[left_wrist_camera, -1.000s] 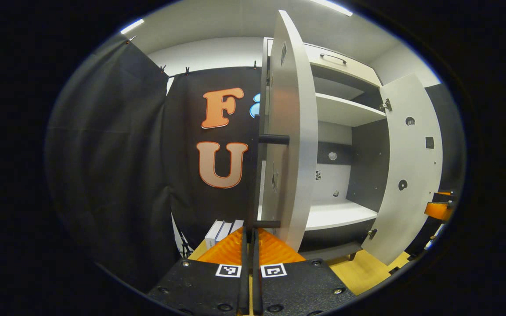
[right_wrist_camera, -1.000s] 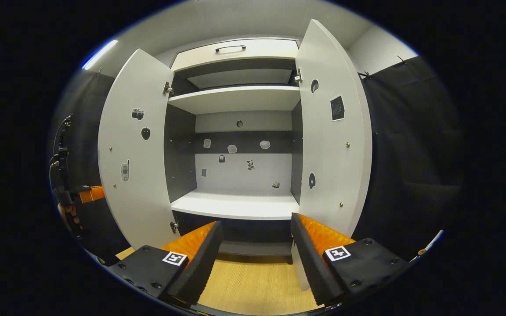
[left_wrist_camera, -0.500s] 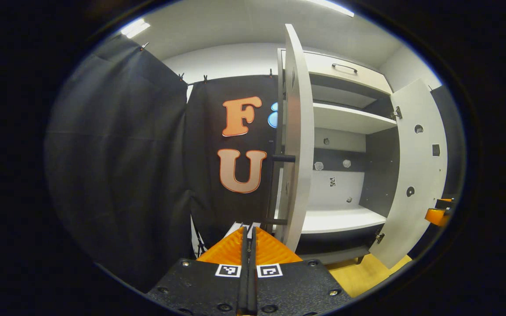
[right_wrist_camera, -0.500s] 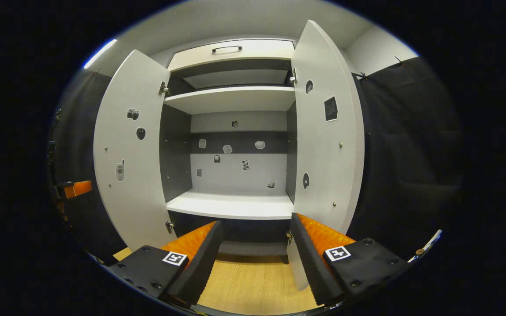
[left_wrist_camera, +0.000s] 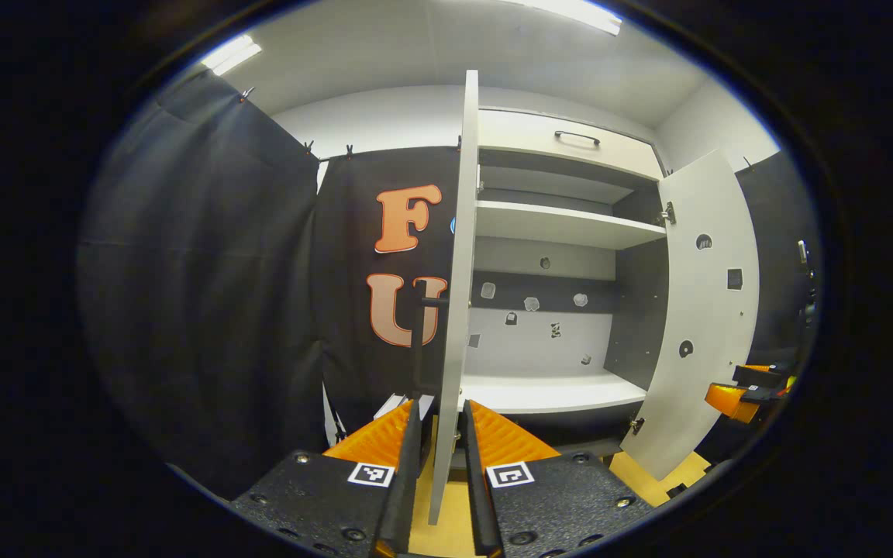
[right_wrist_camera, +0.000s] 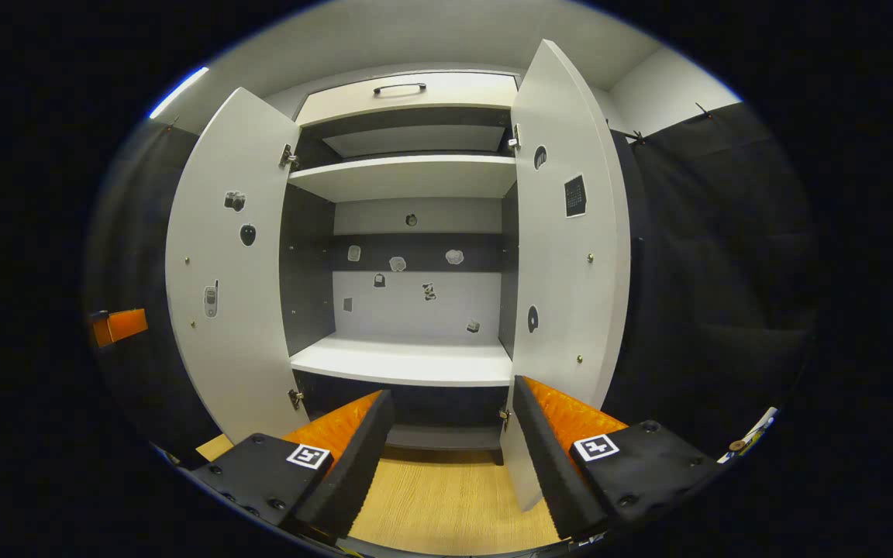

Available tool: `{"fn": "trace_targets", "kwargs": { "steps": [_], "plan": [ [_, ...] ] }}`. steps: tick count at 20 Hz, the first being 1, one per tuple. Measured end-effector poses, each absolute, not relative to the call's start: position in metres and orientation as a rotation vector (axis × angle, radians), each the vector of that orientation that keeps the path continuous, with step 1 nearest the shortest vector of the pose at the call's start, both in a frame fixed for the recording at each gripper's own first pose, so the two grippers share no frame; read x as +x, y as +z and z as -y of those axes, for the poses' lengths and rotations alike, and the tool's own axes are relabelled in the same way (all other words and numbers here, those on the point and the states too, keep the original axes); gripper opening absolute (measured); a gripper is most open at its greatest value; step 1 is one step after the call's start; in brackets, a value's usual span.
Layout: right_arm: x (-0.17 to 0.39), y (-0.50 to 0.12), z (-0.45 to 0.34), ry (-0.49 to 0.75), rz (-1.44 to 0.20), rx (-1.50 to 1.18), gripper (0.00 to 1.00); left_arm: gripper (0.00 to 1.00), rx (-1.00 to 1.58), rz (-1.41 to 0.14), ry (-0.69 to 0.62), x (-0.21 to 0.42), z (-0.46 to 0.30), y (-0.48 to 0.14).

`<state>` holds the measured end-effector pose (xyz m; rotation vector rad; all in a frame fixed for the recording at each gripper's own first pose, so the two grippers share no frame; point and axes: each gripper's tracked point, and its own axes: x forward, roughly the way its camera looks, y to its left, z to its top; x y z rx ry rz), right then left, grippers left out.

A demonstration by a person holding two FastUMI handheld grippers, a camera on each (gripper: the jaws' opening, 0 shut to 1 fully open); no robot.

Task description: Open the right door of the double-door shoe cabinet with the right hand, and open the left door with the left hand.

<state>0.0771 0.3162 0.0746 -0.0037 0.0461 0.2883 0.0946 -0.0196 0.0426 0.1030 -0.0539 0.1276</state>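
Left hand-held gripper (left_wrist_camera: 437, 465): two fingers slightly apart, straddling the bottom edge of the left door (left_wrist_camera: 454, 310) seen edge-on, with a gap on either side and no visible press on it. One black bar handle (left_wrist_camera: 420, 341) on the outer face of that door, just beyond the fingers. Right hand-held gripper (right_wrist_camera: 453, 457): two fingers wide apart, holding nothing, facing the open shoe cabinet (right_wrist_camera: 415, 232) from in front. Both doors swung outward: left door (right_wrist_camera: 225, 271) and right door (right_wrist_camera: 570, 256), two in all. Inside, two white shelves: an upper shelf (right_wrist_camera: 408, 177) and a lower shelf (right_wrist_camera: 408, 363). One closed top compartment with a single handle (right_wrist_camera: 400, 87) above the opening. Several small stickers on the back panel and the inner door faces. Wooden floor (right_wrist_camera: 446, 504) below. In the left gripper view, right door (left_wrist_camera: 698, 310) standing open, with the other hand-held gripper's orange part near its lower edge.
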Motion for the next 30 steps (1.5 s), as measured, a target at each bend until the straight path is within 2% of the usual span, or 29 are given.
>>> {"fn": "trace_targets", "kwargs": {
  "steps": [2, 3, 4, 5, 6, 7, 8, 10, 11, 12, 13, 14, 15, 16, 25, 26, 27, 29, 30],
  "plan": [
    [0.075, 0.076, -0.312, 0.282, -0.044, -0.002, 0.94, 0.42, 0.095, 0.051, 0.113, 0.094, 0.031, 0.042],
    [0.074, 0.077, -0.309, 0.279, -0.042, -0.001, 0.94, 0.58, 0.098, 0.056, 0.113, 0.093, 0.035, 0.042],
    [0.073, 0.077, -0.307, 0.274, -0.040, -0.002, 0.94, 0.54, 0.101, 0.064, 0.114, 0.091, 0.038, 0.044],
    [0.072, 0.078, -0.304, 0.270, -0.037, -0.003, 0.94, 0.67, 0.101, 0.069, 0.113, 0.091, 0.043, 0.045],
    [0.071, 0.079, -0.302, 0.265, -0.034, -0.005, 0.99, 0.81, 0.100, 0.074, 0.109, 0.091, 0.048, 0.047],
    [0.070, 0.080, -0.299, 0.261, -0.032, -0.006, 0.99, 0.73, 0.098, 0.079, 0.101, 0.091, 0.052, 0.048],
    [0.069, 0.080, -0.298, 0.258, -0.031, -0.006, 0.99, 0.73, 0.097, 0.083, 0.094, 0.091, 0.056, 0.049],
    [0.067, 0.081, -0.295, 0.252, -0.029, -0.002, 0.99, 0.83, 0.090, 0.087, 0.074, 0.091, 0.066, 0.051],
    [0.067, 0.082, -0.293, 0.248, -0.028, -0.001, 0.99, 0.93, 0.090, 0.087, 0.066, 0.091, 0.069, 0.051],
    [0.067, 0.081, -0.292, 0.243, -0.027, 0.000, 0.99, 0.89, 0.091, 0.087, 0.064, 0.092, 0.073, 0.050],
    [0.067, 0.082, -0.291, 0.237, -0.027, 0.002, 0.99, 0.98, 0.092, 0.086, 0.067, 0.092, 0.073, 0.049],
    [0.067, 0.081, -0.292, 0.236, -0.027, 0.007, 0.99, 0.94, 0.095, 0.087, 0.069, 0.093, 0.074, 0.049],
    [0.067, 0.082, -0.292, 0.238, -0.027, 0.014, 0.99, 0.98, 0.100, 0.087, 0.067, 0.095, 0.077, 0.049],
    [0.067, 0.081, -0.294, 0.240, -0.028, 0.018, 0.99, 0.94, 0.105, 0.086, 0.066, 0.096, 0.079, 0.048],
    [0.075, 0.078, -0.299, 0.237, -0.023, 0.004, 0.99, 0.94, 0.107, 0.071, 0.035, 0.110, 0.094, 0.043],
    [0.077, 0.078, -0.299, 0.235, -0.024, 0.003, 0.99, 0.91, 0.103, 0.070, 0.033, 0.112, 0.094, 0.042],
    [0.078, 0.077, -0.300, 0.235, -0.026, 0.003, 0.99, 0.94, 0.098, 0.069, 0.029, 0.113, 0.095, 0.042],
    [0.080, 0.079, -0.301, 0.233, -0.023, 0.006, 0.99, 0.95, 0.094, 0.068, 0.024, 0.116, 0.096, 0.041],
    [0.081, 0.080, -0.300, 0.229, -0.019, 0.007, 0.94, 0.95, 0.095, 0.067, 0.024, 0.118, 0.097, 0.041]
  ]
}}
